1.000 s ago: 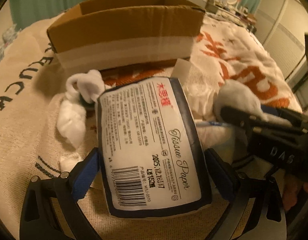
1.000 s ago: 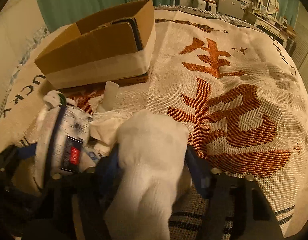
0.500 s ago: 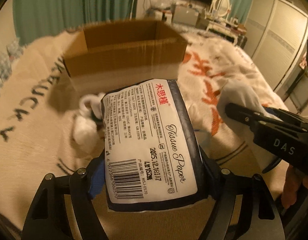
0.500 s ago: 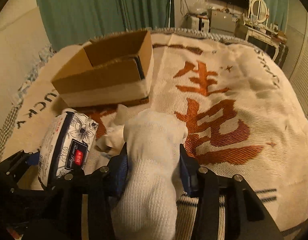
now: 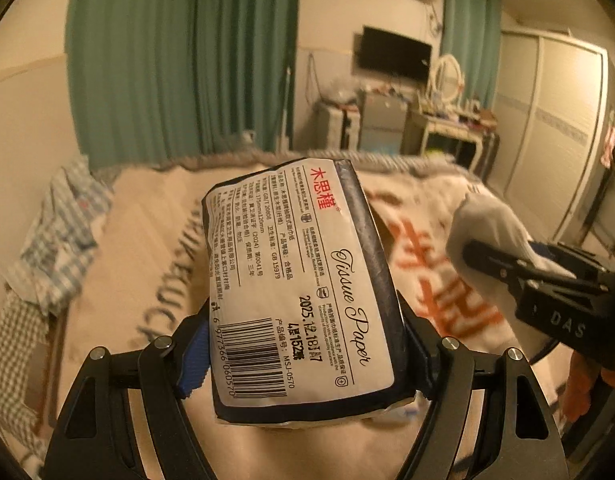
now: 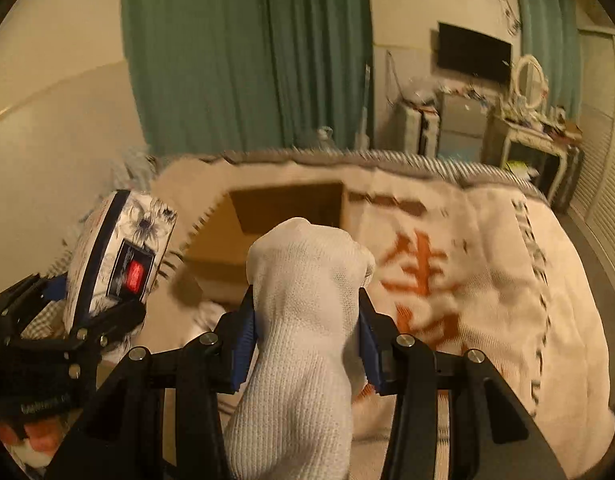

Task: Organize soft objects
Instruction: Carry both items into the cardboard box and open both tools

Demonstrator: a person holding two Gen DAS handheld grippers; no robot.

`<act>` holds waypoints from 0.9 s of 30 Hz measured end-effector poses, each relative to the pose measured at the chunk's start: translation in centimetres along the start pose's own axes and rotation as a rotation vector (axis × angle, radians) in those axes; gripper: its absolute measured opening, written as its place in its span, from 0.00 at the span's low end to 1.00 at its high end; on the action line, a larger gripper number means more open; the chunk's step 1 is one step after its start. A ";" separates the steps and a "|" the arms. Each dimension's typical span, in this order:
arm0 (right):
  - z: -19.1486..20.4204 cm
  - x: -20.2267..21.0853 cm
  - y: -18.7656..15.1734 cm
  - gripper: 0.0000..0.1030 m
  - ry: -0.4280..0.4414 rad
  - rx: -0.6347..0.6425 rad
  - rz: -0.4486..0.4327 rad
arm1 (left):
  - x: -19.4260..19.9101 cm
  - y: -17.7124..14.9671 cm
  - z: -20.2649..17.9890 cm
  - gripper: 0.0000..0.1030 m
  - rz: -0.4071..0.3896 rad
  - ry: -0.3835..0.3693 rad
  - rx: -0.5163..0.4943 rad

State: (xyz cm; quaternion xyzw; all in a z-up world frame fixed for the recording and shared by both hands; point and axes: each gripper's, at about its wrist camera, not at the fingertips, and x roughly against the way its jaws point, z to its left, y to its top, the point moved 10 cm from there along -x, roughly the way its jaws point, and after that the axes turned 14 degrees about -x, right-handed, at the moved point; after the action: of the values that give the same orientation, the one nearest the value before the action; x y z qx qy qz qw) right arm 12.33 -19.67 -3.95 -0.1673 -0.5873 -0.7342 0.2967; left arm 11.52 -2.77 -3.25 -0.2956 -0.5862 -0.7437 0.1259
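My left gripper (image 5: 303,356) is shut on a tissue paper pack (image 5: 295,280), white label with a dark blue edge, held high above the bed. The pack also shows at the left of the right wrist view (image 6: 119,260). My right gripper (image 6: 307,344) is shut on a white knitted sock (image 6: 307,320), also lifted; it shows at the right of the left wrist view (image 5: 487,240). The open cardboard box (image 6: 283,216) sits on the bed ahead of and below the sock. In the left wrist view the pack hides the box.
The bed is covered by a cream blanket (image 6: 487,280) with orange characters. A checked cloth (image 5: 47,240) lies at the bed's left edge. Green curtains (image 6: 247,60), a wall television (image 6: 473,58) and a dressing table (image 6: 527,136) stand beyond the bed's far end.
Both grippers have risen from the blanket with the tissue pack and the sock. The views have tilted up, so the box looks lower and farther and the room's far wall shows.
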 end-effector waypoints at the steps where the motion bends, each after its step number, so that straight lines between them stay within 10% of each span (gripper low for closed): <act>1: 0.8 -0.3 1.0 0.43 0.014 0.008 -0.006 | 0.1 0.6 0.7 0.75 -0.009 0.008 0.000; 14: 3.9 -12.0 9.3 0.43 0.082 0.017 0.009 | -11.1 5.4 6.2 0.75 0.066 0.021 0.020; 27: 0.5 -25.4 8.9 0.44 0.063 0.008 0.117 | -22.0 3.0 6.0 0.77 0.178 0.038 -0.009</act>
State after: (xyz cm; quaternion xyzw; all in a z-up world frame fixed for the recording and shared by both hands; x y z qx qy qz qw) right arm 37.44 -14.29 -12.12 -0.1768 -0.5701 -0.7181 0.3580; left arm 32.29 -1.45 -12.93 -0.3327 -0.5518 -0.7378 0.2012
